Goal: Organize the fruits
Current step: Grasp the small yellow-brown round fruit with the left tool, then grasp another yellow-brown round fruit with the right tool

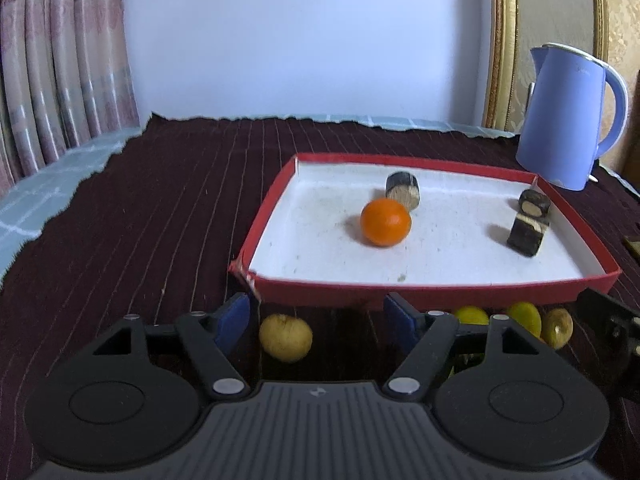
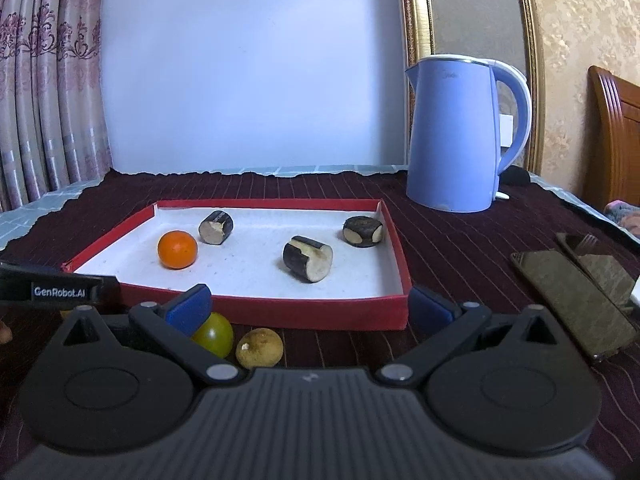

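Observation:
A red tray with a white floor holds an orange and three dark cut pieces with pale ends. My left gripper stands open just before the tray's near wall. A yellow-brown fruit lies on the cloth between its blue pads, closer to the left one and not pressed. More small fruits lie to its right. My right gripper is open wide, with a green-yellow fruit by its left pad and a brown fruit beside that.
A blue kettle stands behind the tray's right corner. Two dark phones lie on the maroon striped cloth at the right. The left gripper's labelled side shows at the left edge. Curtains hang at the far left.

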A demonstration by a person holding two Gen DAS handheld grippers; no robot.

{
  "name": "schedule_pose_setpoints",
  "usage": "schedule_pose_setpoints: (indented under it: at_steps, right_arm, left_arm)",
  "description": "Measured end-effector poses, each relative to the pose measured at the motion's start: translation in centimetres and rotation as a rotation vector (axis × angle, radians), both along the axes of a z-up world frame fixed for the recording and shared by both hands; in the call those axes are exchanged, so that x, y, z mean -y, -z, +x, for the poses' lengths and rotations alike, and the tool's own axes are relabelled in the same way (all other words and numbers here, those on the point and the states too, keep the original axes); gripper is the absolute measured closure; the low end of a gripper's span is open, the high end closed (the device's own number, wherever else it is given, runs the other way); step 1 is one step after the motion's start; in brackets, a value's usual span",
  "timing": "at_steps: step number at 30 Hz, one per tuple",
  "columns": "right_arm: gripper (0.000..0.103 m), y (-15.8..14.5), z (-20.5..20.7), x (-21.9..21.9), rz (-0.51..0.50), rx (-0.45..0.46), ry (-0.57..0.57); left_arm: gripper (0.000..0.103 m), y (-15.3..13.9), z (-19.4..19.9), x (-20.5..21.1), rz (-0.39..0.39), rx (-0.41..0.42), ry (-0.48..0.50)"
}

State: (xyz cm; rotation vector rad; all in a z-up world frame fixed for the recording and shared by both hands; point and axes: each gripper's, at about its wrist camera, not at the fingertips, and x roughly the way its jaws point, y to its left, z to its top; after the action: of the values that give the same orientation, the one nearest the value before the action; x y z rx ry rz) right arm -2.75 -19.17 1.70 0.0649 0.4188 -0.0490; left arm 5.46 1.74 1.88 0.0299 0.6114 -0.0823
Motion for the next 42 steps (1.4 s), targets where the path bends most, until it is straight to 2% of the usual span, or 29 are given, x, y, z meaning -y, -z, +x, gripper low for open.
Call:
schedule_pose_setpoints:
  at_steps: [11, 19, 22, 24, 27, 29, 32, 40, 42]
  right_arm:
    - [0.000, 0.3, -0.6, -1.1, -0.058, -0.006, -0.040]
    - [0.000, 0.3, -0.9, -1.5, -0.079, 0.005, -0.041]
    - [0.000, 0.4, -0.9, -1.3, -0.067, 0.003, -0.040]
    - [0.000, 0.4, -0.9, -1.2, -0.063, 0.005, -0.038]
    - [0.000, 0.4, -1.0, -1.1, -0.054, 0.005, -0.037]
    - [0.000, 0.4, -0.9, -0.9, -0.044, 0.001, -0.032]
    - [0.000, 0.4, -0.8, -0.5, -0.029, -0.013, -0.044]
    - [0.000, 1.0, -0.1, 0.0, -0.055, -0.088, -0.049]
    - [0.009, 1.2, 0.1, -0.2, -0.062, -0.108, -0.078]
  left_arm:
    - [0.029, 1.2, -1.8, -2.8, -0.024, -0.031, 0.070]
    - [0.030, 1.5, -1.1, -3.7, -0.049, -0.031, 0.079]
    - [0.034, 1.7, -0.3, -3.4, -0.019, -0.028, 0.070]
    - [0.043, 1.9, 0.4, -3.1, -0.004, -0.037, 0.060]
    - [0.050, 2.0, 0.9, -2.6, 0.017, -0.031, 0.058]
    - [0.062, 2.0, 1.1, -2.2, 0.030, -0.026, 0.060]
    - [0.073, 2.0, 1.2, -1.8, 0.036, -0.020, 0.058]
    - [0.074, 2.1, 1.0, -2.1, 0.008, -0.005, 0.043]
    - [0.074, 2.1, 1.0, -2.1, 0.007, -0.004, 0.044]
